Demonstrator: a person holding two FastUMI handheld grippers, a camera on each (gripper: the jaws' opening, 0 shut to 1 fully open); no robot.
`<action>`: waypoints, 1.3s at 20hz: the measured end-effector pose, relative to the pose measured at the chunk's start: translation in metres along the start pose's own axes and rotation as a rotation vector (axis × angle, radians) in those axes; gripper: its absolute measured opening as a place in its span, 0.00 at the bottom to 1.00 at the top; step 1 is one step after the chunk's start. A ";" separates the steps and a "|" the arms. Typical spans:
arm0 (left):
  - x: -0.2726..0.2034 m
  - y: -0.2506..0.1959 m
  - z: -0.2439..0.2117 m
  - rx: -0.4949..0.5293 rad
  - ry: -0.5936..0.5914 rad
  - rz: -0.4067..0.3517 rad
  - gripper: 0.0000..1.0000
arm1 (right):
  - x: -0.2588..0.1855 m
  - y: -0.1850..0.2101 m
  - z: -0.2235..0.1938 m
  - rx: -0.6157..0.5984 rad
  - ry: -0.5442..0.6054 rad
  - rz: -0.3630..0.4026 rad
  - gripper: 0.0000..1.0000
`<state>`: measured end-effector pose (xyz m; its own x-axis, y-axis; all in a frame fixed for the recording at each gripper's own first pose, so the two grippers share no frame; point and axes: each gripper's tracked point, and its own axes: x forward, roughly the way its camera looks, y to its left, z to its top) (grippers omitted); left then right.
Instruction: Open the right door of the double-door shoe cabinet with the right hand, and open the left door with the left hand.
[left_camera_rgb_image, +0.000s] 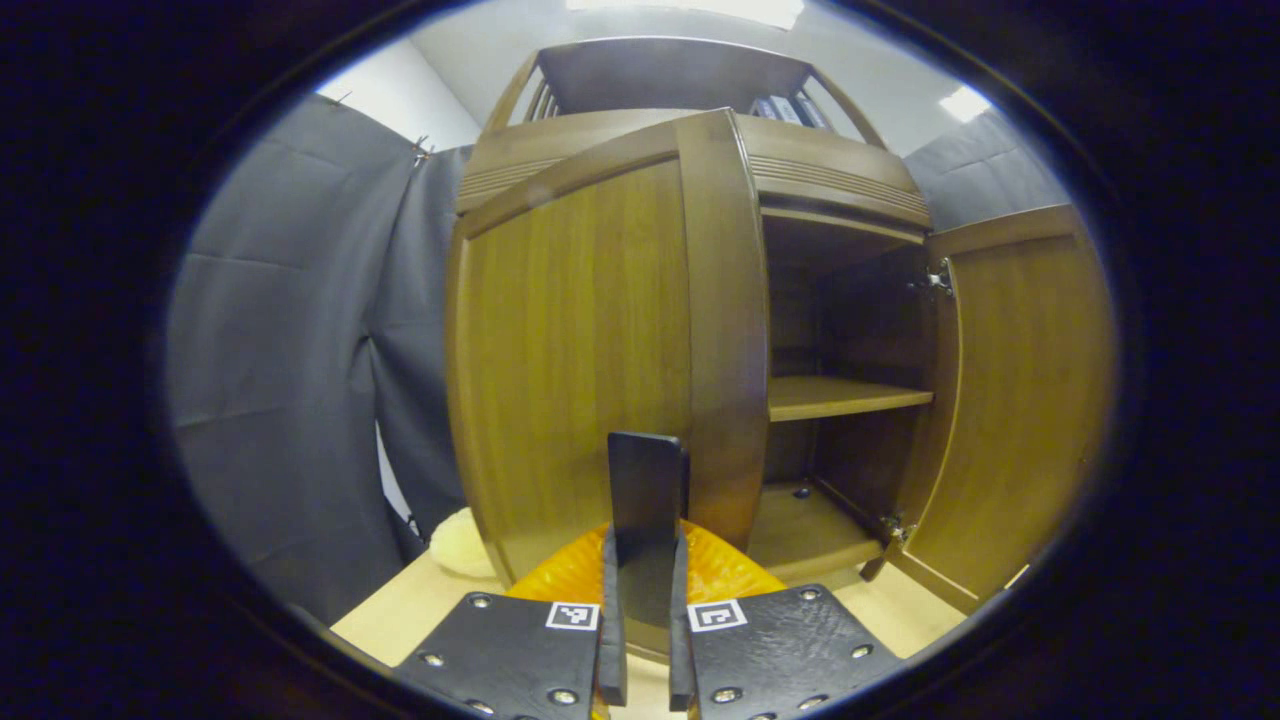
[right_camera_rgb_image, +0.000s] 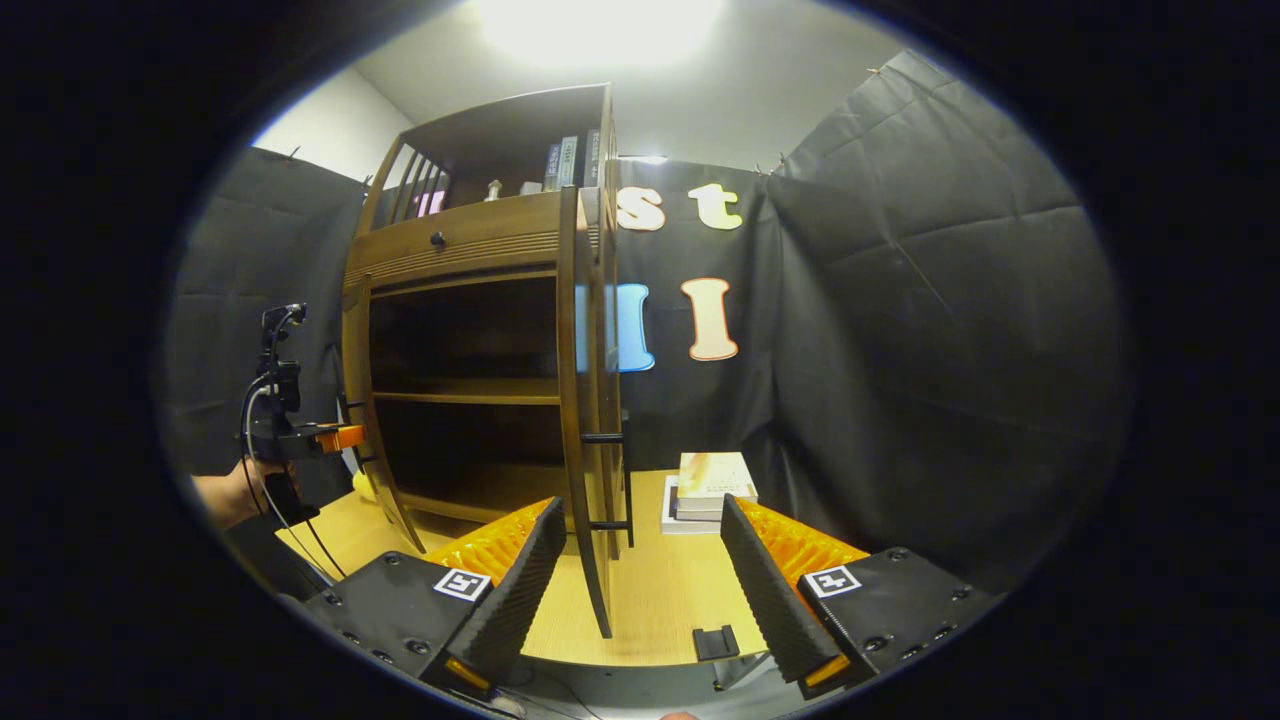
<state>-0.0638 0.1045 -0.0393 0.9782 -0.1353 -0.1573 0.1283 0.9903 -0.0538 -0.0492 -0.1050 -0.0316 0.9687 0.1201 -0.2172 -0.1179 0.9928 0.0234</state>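
Note:
The brown wooden shoe cabinet (left_camera_rgb_image: 830, 160) stands on a light table. Its left door (left_camera_rgb_image: 570, 370) is swung partly outward, and my left gripper (left_camera_rgb_image: 645, 545) is shut on that door's black vertical handle (left_camera_rgb_image: 647, 480). The right door (left_camera_rgb_image: 1020, 400) stands wide open, baring a shelf (left_camera_rgb_image: 840, 395). In the right gripper view that right door (right_camera_rgb_image: 585, 400) is seen edge-on, with its black handle (right_camera_rgb_image: 612, 480) facing right. My right gripper (right_camera_rgb_image: 642, 508) is open, its fingers either side of the door's lower edge without touching it. A hand holds the left gripper (right_camera_rgb_image: 290, 440) at the far left.
A small stack of books (right_camera_rgb_image: 710, 490) lies on the table (right_camera_rgb_image: 660, 600) right of the cabinet. A small black block (right_camera_rgb_image: 715, 640) sits at the table's near edge. A pale yellow lump (left_camera_rgb_image: 460, 545) lies left of the cabinet base. Black cloth walls surround the booth.

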 end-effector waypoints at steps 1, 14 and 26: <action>-0.007 0.005 0.001 0.003 0.001 0.007 0.14 | 0.001 0.002 0.000 0.002 0.003 0.011 0.99; -0.022 0.019 0.000 0.010 0.013 -0.006 0.19 | -0.006 0.071 0.001 -0.019 0.002 0.097 0.98; -0.025 0.023 -0.005 -0.022 0.016 0.019 0.19 | -0.017 0.122 -0.003 -0.040 0.017 0.123 0.98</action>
<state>-0.0865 0.1306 -0.0415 0.9777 -0.1173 -0.1744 0.1061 0.9917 -0.0727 -0.0806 0.0139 -0.0278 0.9427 0.2403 -0.2314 -0.2442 0.9696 0.0119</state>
